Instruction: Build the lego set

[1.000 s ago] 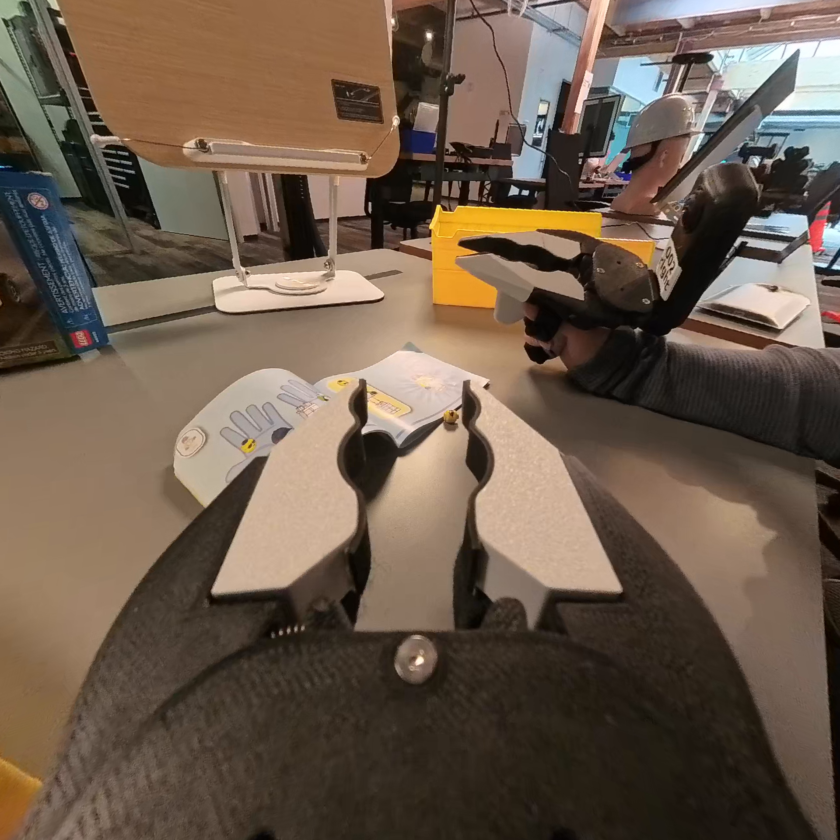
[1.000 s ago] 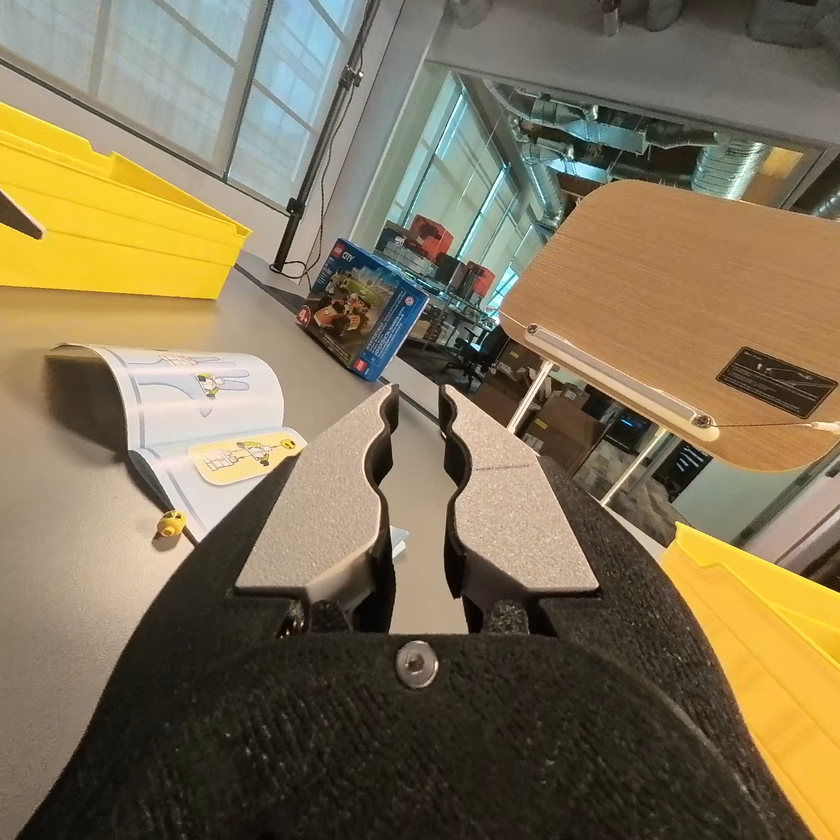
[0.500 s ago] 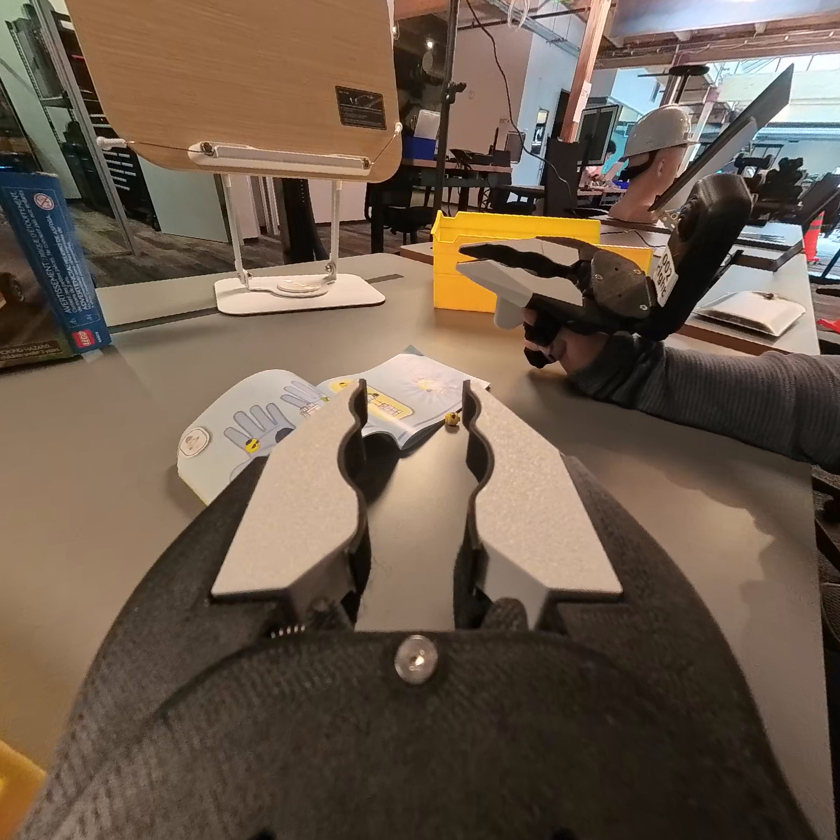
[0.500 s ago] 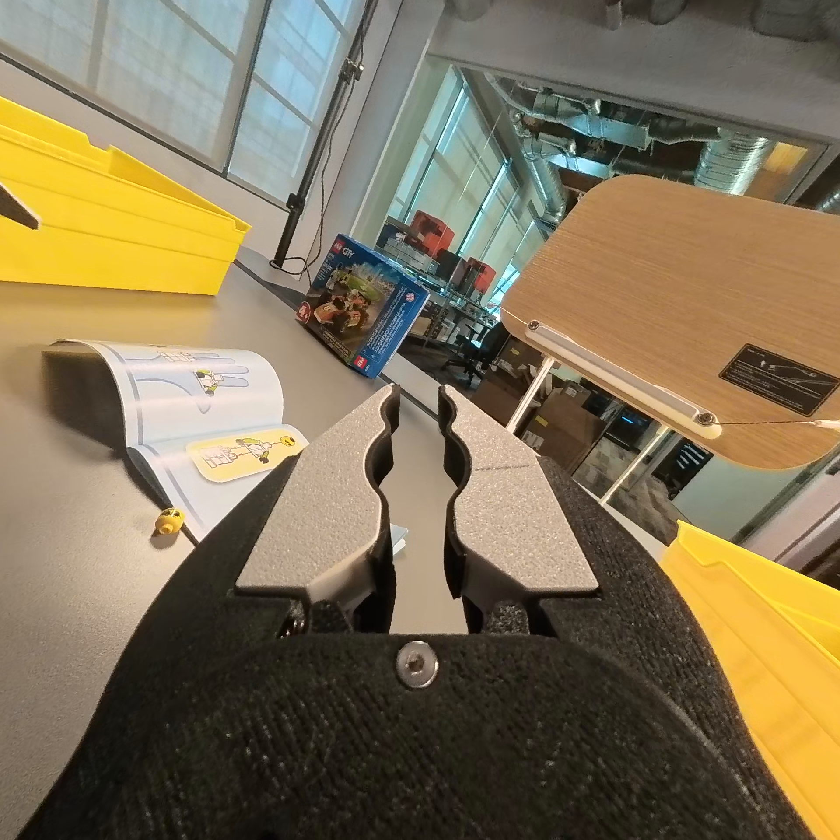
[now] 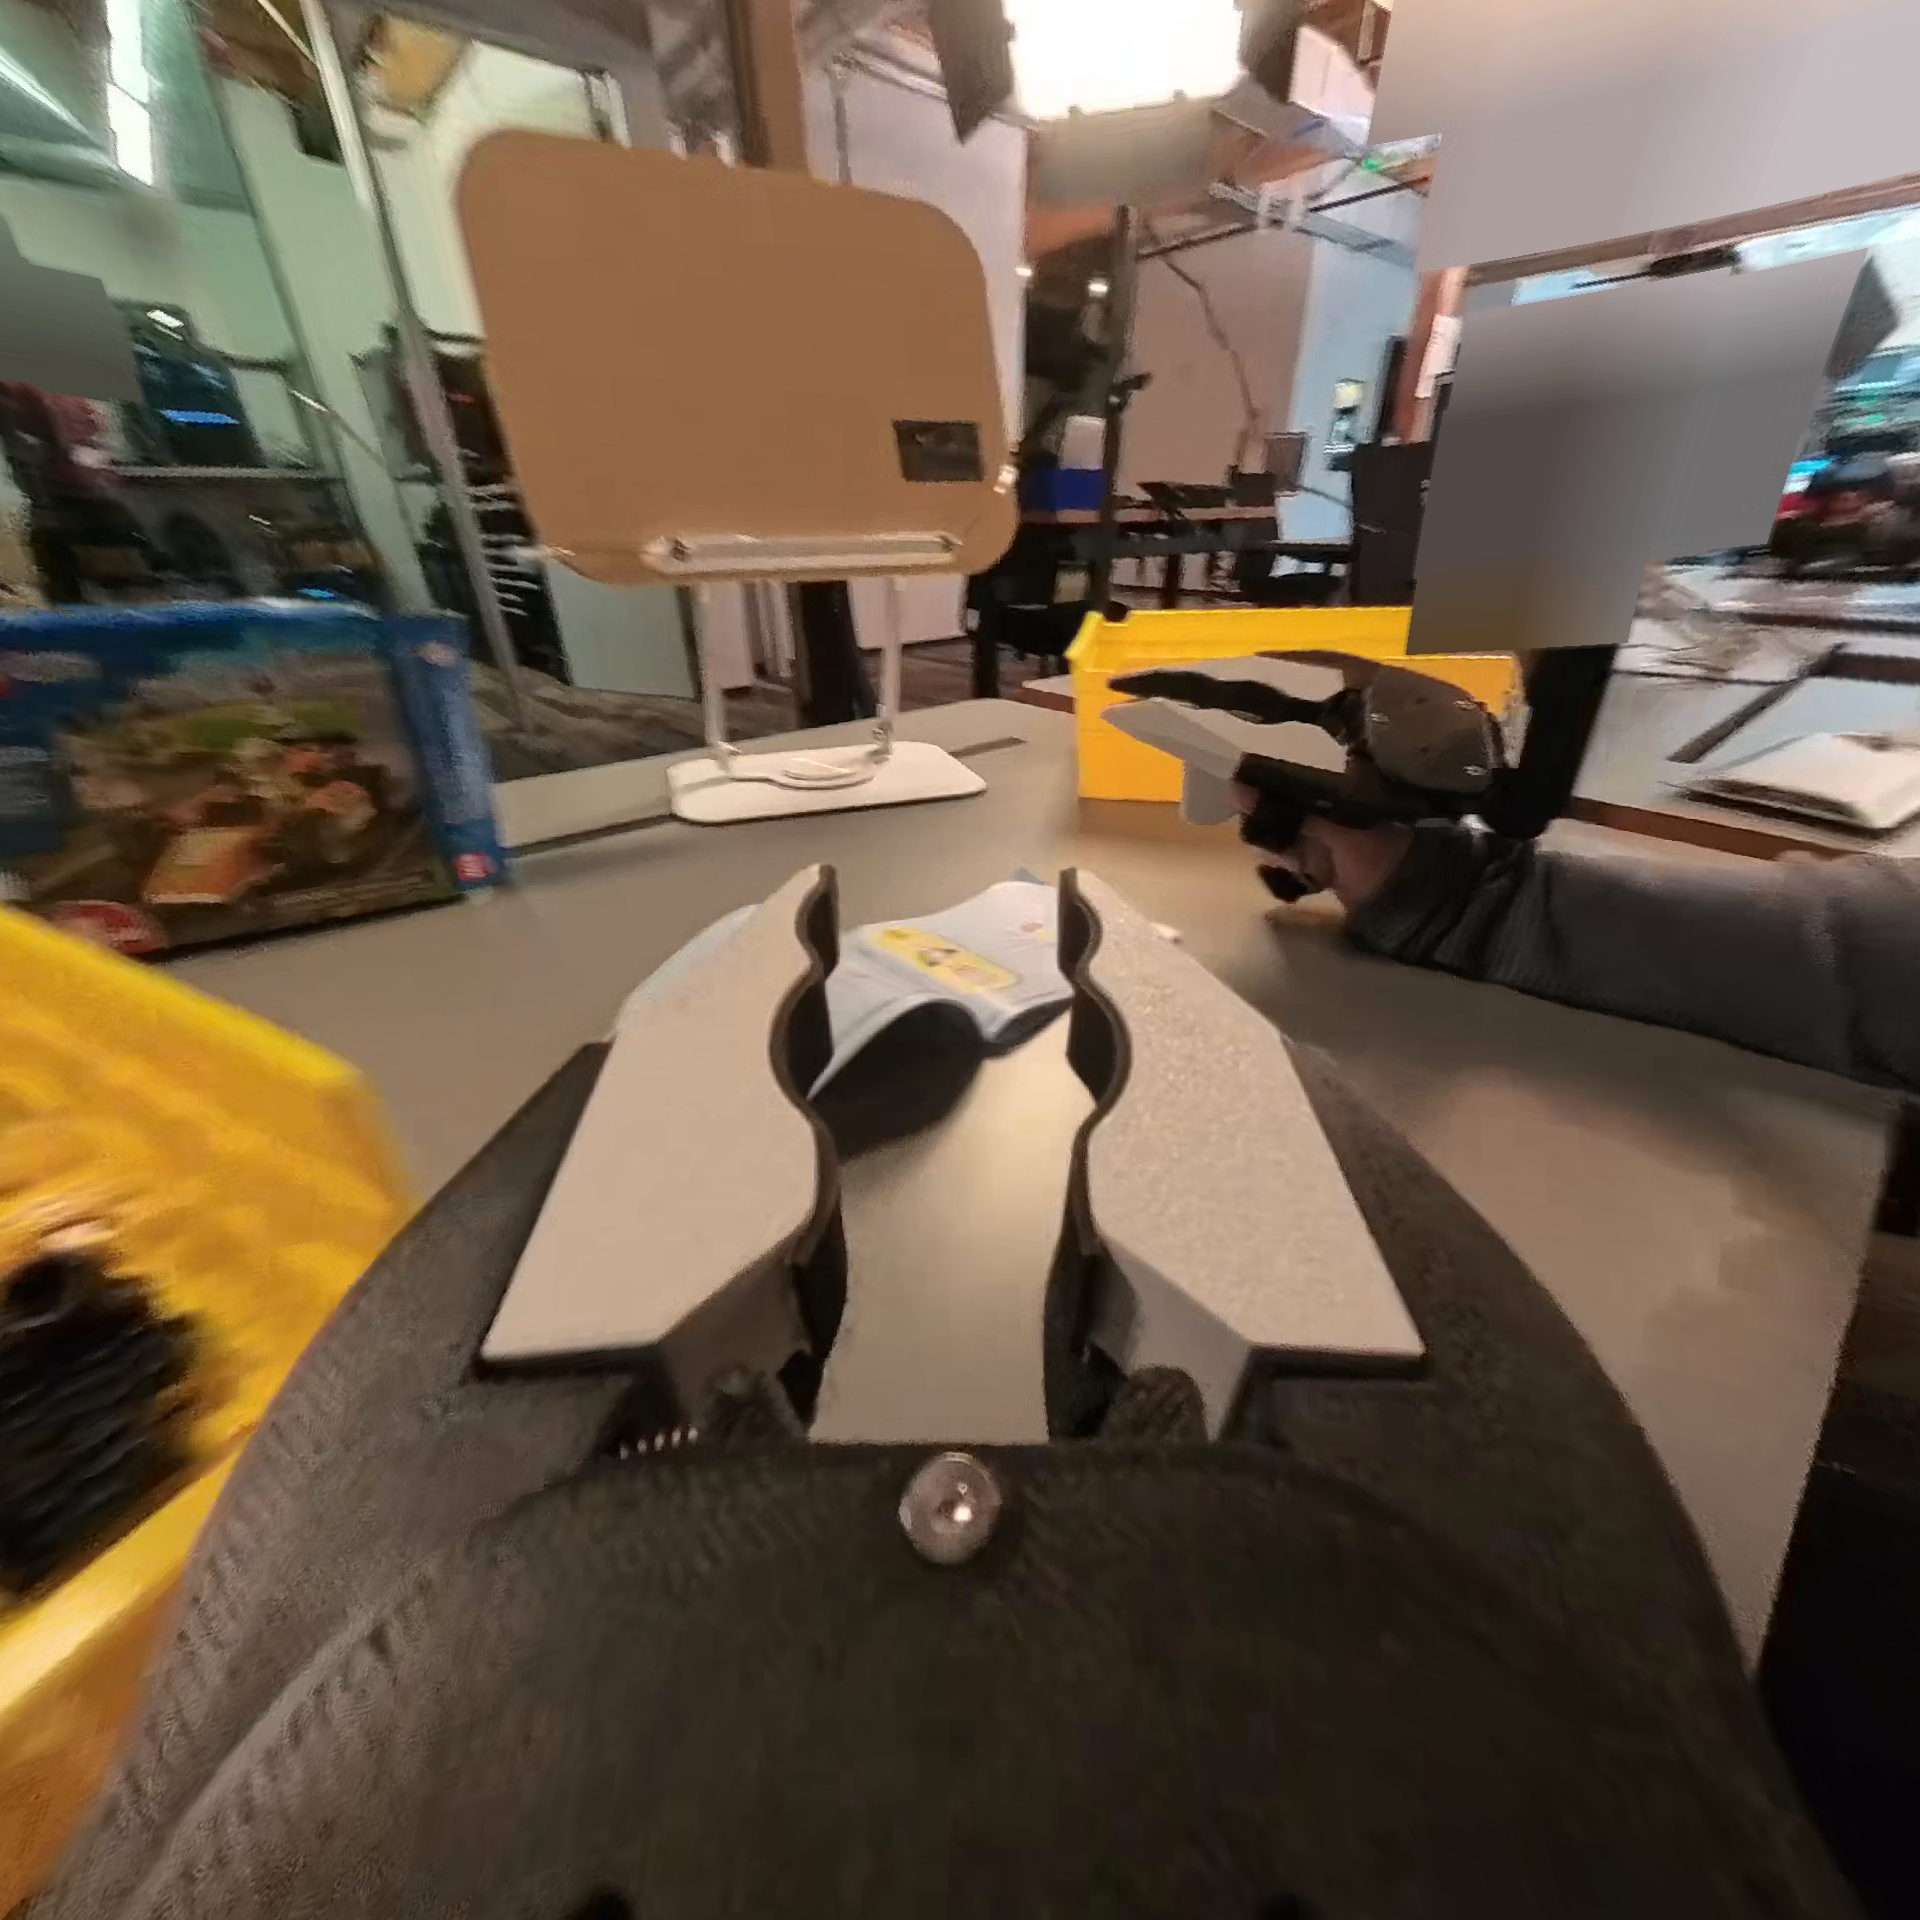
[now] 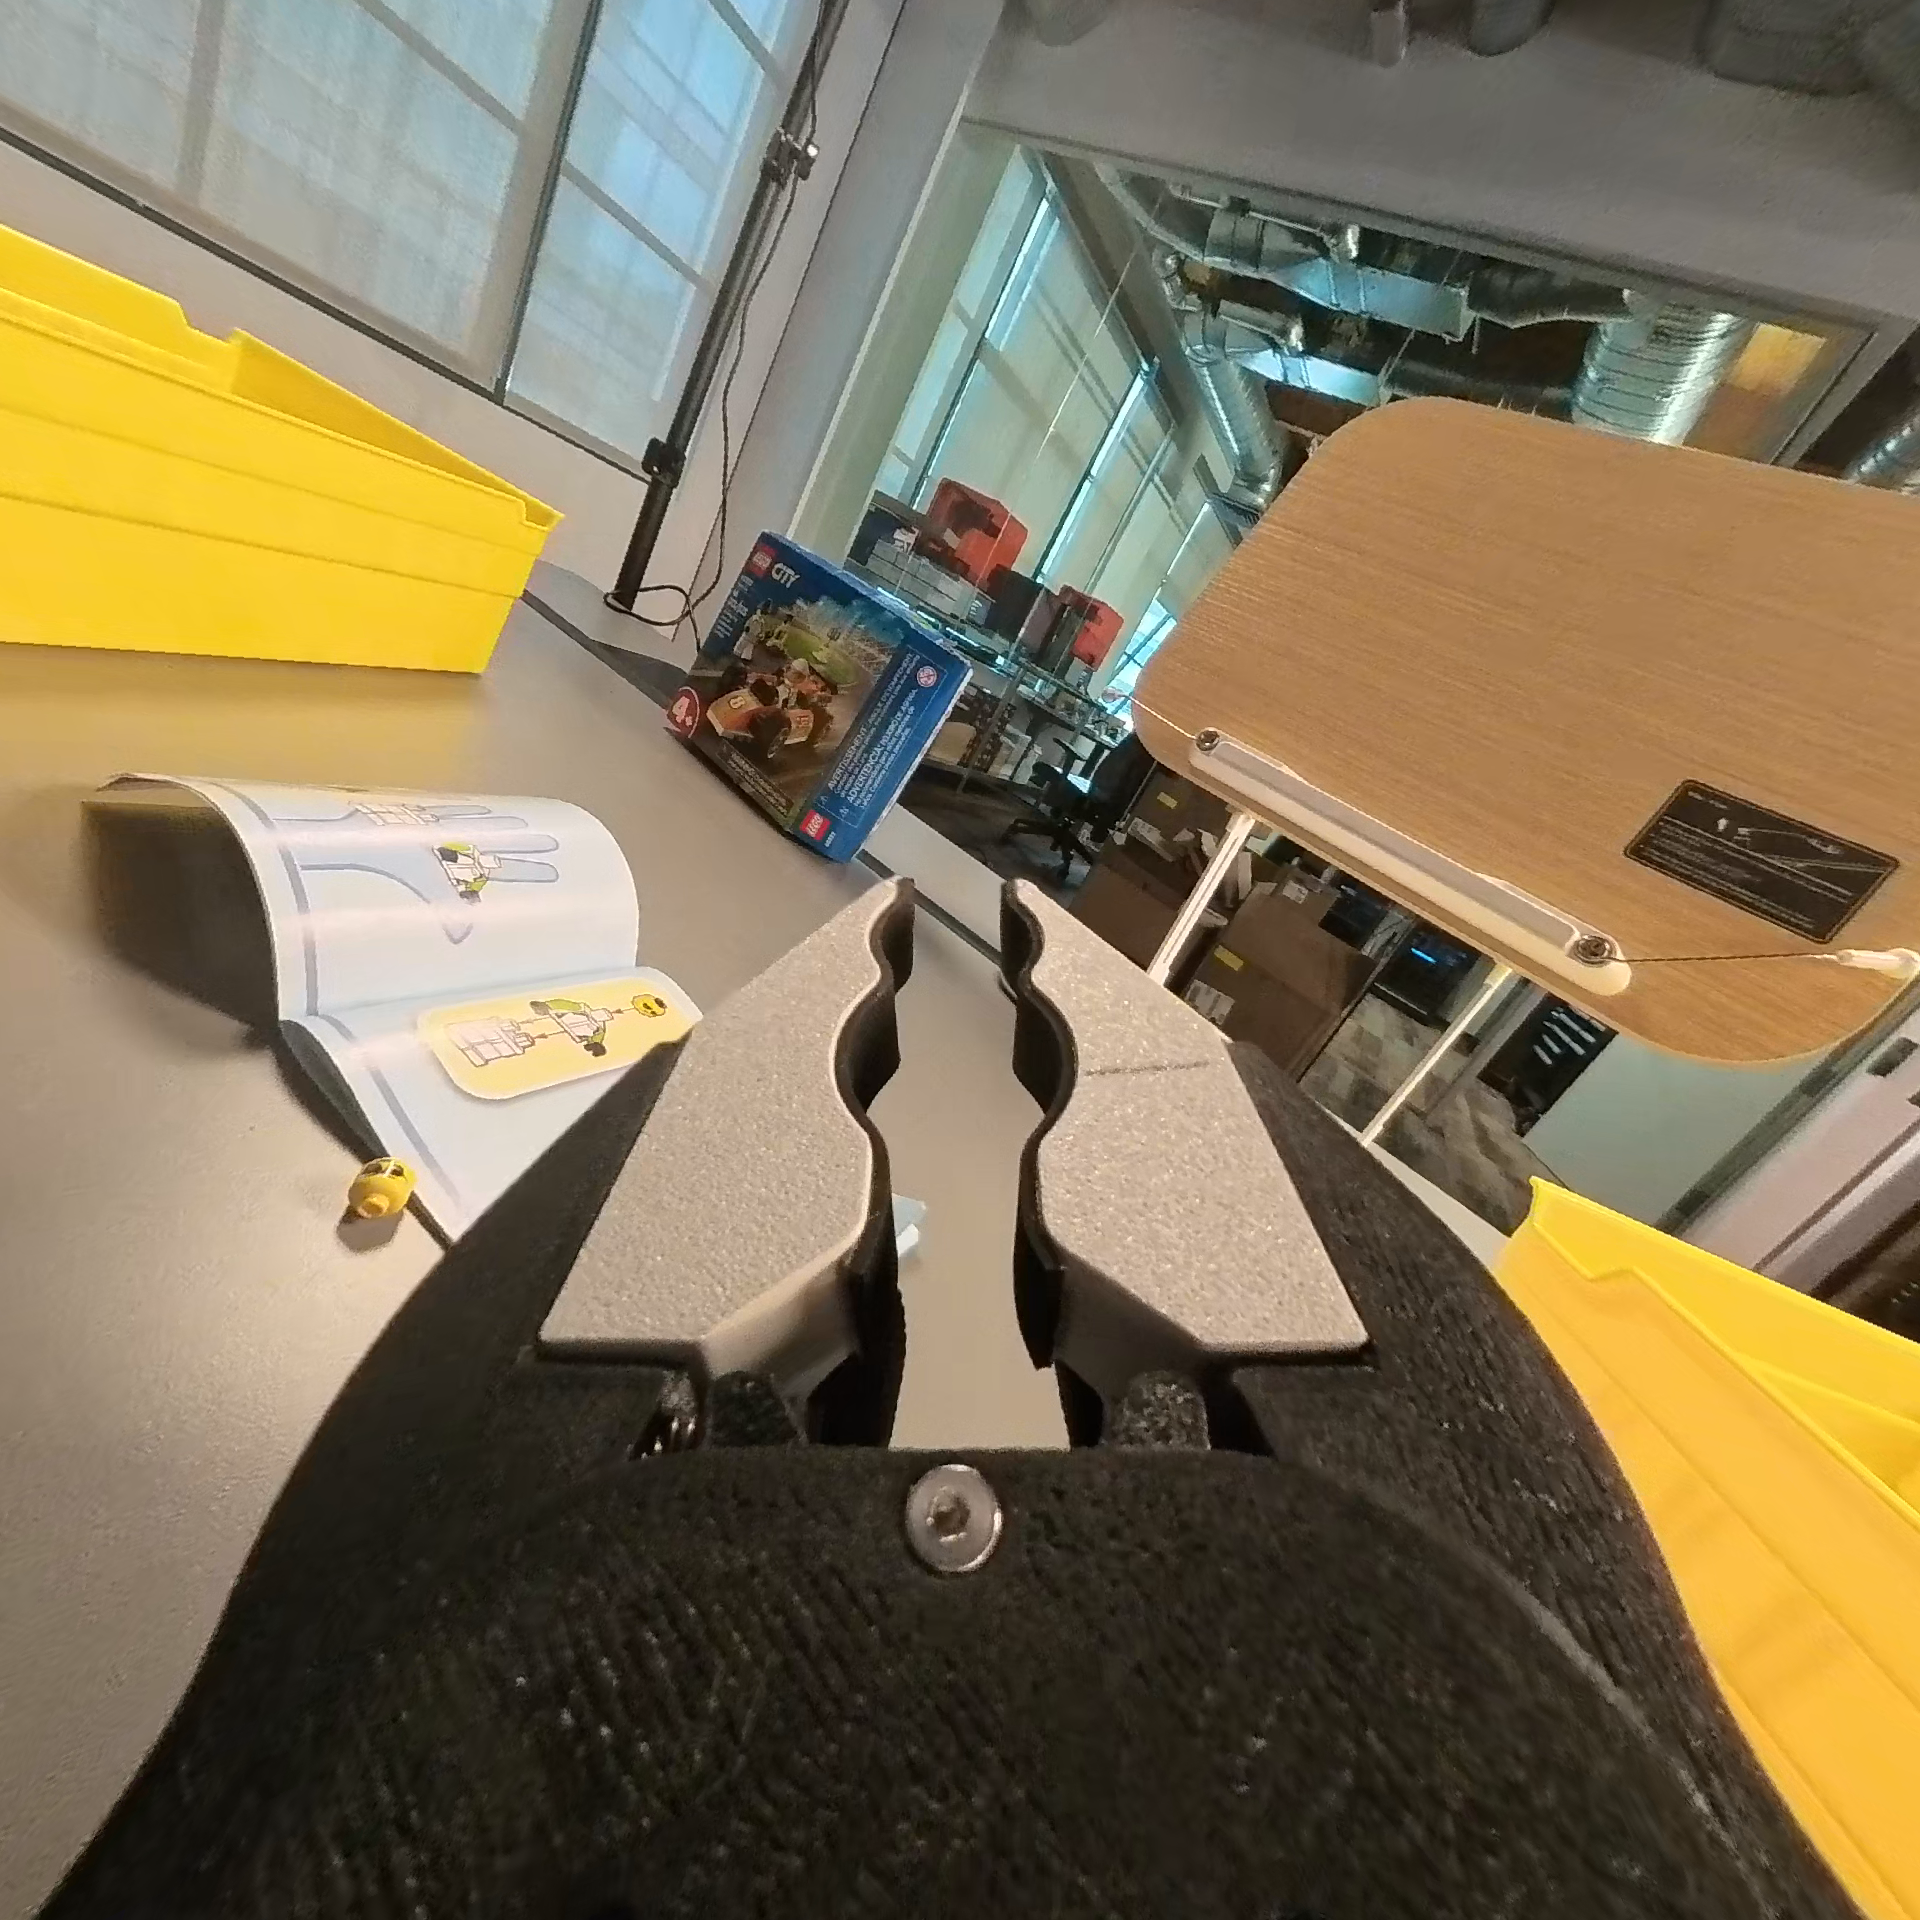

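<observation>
My left camera looks low along my fingers [image 5: 940, 1122] toward the booklet [image 5: 935, 977]; my right camera, tilted near the surface [image 6: 156, 1195], faces that booklet [image 6: 416, 904] from its other side.

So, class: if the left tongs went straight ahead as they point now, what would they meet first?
Probably the open instruction booklet lying between the left tongs' tips on the table; the depth is uncertain.

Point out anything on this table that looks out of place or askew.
One small yellow lego piece lies loose on the grey table, just off the corner of the instruction booklet, outside either yellow bin. The booklet itself arches up instead of lying flat.
</observation>
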A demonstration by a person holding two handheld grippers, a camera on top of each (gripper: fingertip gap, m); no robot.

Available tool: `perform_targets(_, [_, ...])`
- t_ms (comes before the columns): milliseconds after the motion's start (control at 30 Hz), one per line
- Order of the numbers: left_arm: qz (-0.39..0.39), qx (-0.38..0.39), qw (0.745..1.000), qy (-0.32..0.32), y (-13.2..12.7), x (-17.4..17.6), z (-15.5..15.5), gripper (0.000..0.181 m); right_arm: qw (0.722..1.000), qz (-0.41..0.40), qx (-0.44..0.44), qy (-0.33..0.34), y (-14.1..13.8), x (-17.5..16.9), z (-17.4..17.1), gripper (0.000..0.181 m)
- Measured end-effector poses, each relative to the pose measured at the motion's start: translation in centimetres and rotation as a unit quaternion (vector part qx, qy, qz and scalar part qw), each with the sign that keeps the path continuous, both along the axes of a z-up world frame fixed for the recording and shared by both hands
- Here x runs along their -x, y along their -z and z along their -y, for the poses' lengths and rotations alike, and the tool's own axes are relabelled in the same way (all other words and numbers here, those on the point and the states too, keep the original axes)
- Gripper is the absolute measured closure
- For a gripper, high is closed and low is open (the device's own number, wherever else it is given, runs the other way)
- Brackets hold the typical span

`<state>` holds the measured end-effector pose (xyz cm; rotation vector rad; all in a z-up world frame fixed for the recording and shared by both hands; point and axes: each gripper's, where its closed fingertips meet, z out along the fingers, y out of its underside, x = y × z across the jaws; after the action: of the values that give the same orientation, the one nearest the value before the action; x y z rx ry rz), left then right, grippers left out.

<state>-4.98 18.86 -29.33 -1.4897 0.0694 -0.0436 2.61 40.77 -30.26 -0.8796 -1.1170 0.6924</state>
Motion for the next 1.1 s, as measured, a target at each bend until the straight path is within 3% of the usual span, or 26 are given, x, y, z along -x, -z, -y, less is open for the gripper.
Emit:
perform_targets(167, [-0.055,-0.020,0.990,-0.129,-4.0,6.4,5.6,0.147,1.000,0.003,-0.004,0.014,0.1,0.0,-0.3,0.167])
perform_targets(300, [-0.061,0.095,0.977,-0.180,-6.0,14.3,5.8,0.146,1.000,0.005,-0.001,0.024,0.2,0.1,-0.7,0.167])
perform_targets(433, [-0.032,0.314,0.940,-0.129,-1.6,21.4,2.1,0.172,0.999,0.007,-0.002,0.034,0.2,0.0,-1.0,0.167])
perform_targets(533, [0.020,0.395,0.914,-0.093,1.8,25.2,-0.9,0.180,0.999,0.008,-0.003,0.041,0.3,-0.1,-1.2,0.167])
perform_targets(667, [0.059,0.483,0.871,-0.072,6.4,27.5,-3.3,0.181,0.999,0.006,0.001,0.044,0.2,-0.1,-1.4,0.167])
perform_targets(733, [0.067,0.512,0.852,-0.087,8.5,28.7,-3.8,0.180,0.999,0.004,0.004,0.044,0.2,-0.2,-1.5,0.167])
perform_targets(800, [0.121,0.514,0.846,-0.074,9.8,28.4,-4.6,0.176,0.999,0.003,0.008,0.043,0.2,-0.2,-1.6,0.167])
perform_targets(900, [0.169,0.502,0.845,-0.070,10.5,28.3,-5.4,0.173,0.999,0.000,0.011,0.036,0.1,-0.3,-1.4,0.167])
perform_targets(1100, [0.176,0.517,0.835,-0.067,11.6,28.0,-5.2,0.171,1.000,0.002,0.019,0.022,0.2,-0.1,-1.2,0.167])
